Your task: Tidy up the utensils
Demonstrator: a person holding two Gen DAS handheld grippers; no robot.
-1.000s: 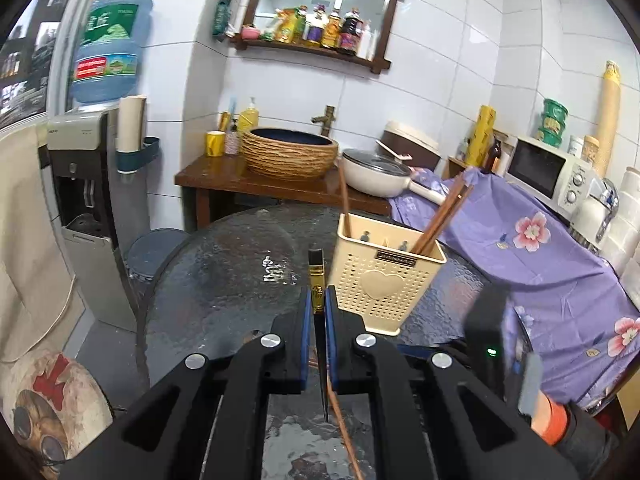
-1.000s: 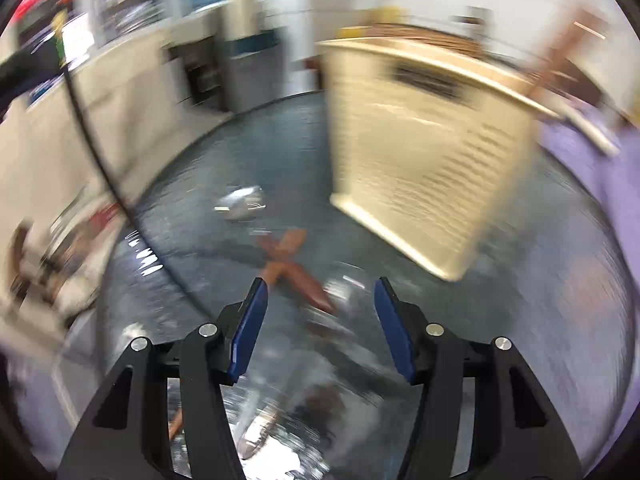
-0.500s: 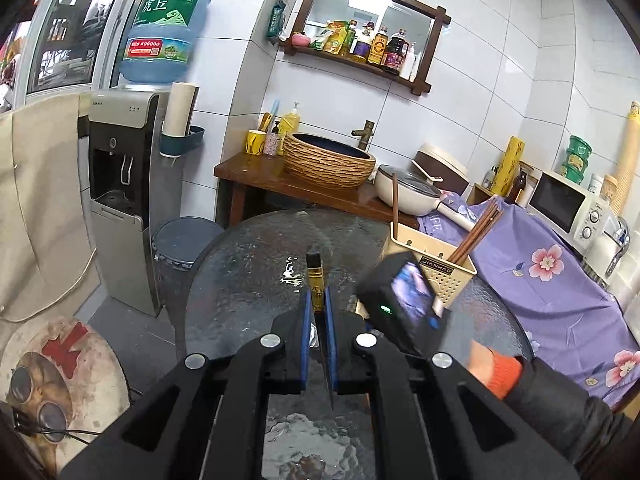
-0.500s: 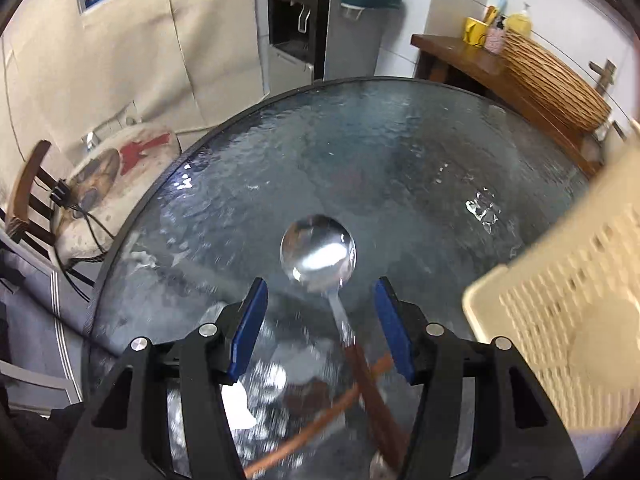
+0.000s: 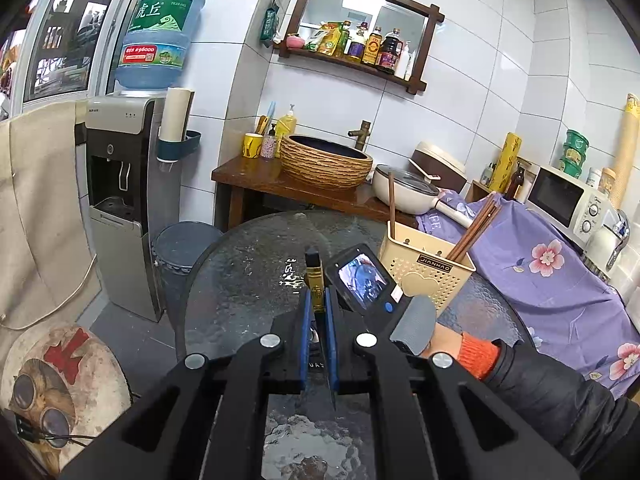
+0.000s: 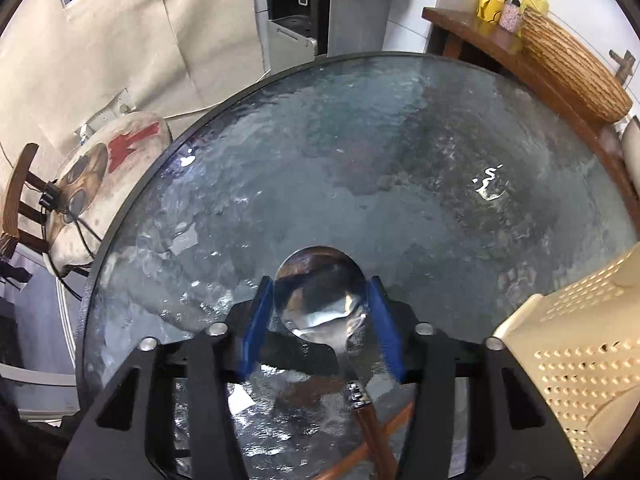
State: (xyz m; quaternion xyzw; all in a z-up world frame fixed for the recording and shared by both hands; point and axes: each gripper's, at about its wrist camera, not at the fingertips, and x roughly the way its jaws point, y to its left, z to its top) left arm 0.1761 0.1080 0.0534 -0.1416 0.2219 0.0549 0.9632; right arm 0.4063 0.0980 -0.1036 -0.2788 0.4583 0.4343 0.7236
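Observation:
My left gripper (image 5: 316,300) is shut on a thin black-and-gold utensil (image 5: 313,276) that sticks up between the blue pads, above the round glass table (image 5: 240,280). A cream perforated utensil holder (image 5: 424,272) with several chopsticks (image 5: 474,228) stands at the table's right. My right gripper (image 6: 320,292) is open, its pads on either side of the bowl of a steel spoon (image 6: 320,300) lying on the glass; the spoon's wooden handle (image 6: 372,428) runs back under the gripper, crossing a loose chopstick (image 6: 360,452). The holder (image 6: 580,340) is close on its right.
A water dispenser (image 5: 120,184) and bin (image 5: 180,248) stand left of the table. A wooden counter with a woven basin (image 5: 324,164) is behind. A purple floral cloth (image 5: 540,272) covers the right side. A cushioned chair (image 6: 80,184) sits by the table's left edge.
My right gripper has swung away from the holder and come down over the spoon, whose bowl now lies between its open pads. My left gripper has risen and drawn back, still holding the utensil.

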